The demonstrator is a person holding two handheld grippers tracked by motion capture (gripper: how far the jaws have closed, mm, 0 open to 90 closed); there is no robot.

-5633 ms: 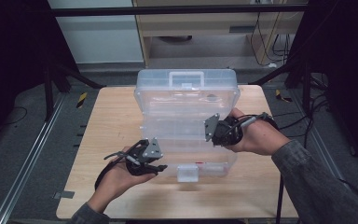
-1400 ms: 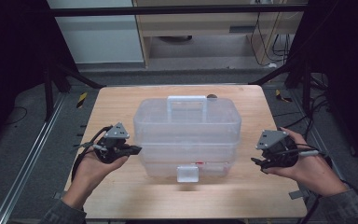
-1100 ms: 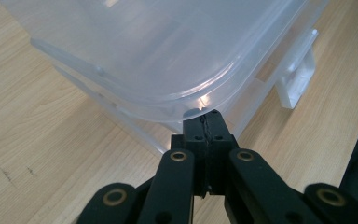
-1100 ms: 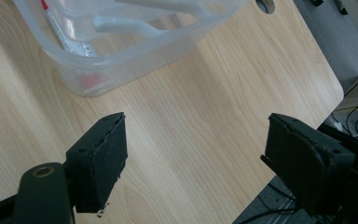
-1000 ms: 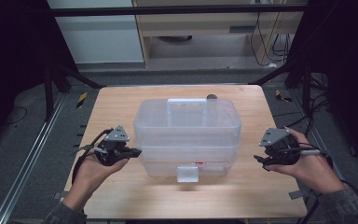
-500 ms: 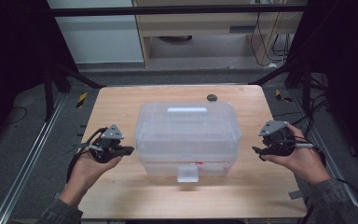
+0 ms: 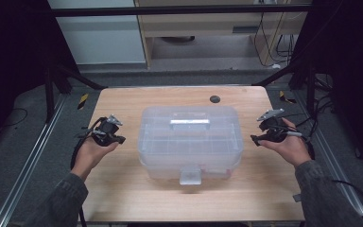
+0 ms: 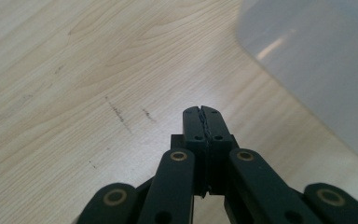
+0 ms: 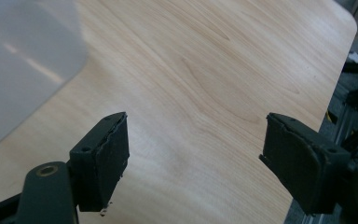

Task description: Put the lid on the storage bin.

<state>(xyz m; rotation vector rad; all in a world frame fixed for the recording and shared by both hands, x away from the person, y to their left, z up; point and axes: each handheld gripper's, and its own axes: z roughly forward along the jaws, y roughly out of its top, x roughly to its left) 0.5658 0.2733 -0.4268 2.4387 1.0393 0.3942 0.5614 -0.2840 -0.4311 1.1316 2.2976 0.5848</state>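
A clear plastic storage box (image 7: 191,142) lies closed in the middle of the wooden table (image 7: 123,101), with its handle (image 7: 189,123) flat on top and its white latch (image 7: 190,176) facing me. My left gripper (image 7: 119,140) hovers left of the box, apart from it and shut on nothing; the left gripper view shows its tips (image 8: 202,112) pressed together over bare wood, with the box's corner (image 8: 317,60) to the right. My right gripper (image 7: 256,140) hovers right of the box and stands open (image 9: 196,135) with nothing between its fingers. Its jaws have just closed a little.
A small black disc (image 7: 214,99) lies on the table behind the box. The table's right edge (image 9: 340,60) is close to my right gripper, with cables and a metal frame below it. Yellow-black pieces (image 7: 82,100) lie on the floor at both far corners.
The box's raised lid has come down and the box now sits low and closed. Both hands have moved farther up the table and a little lower, still beside the box.
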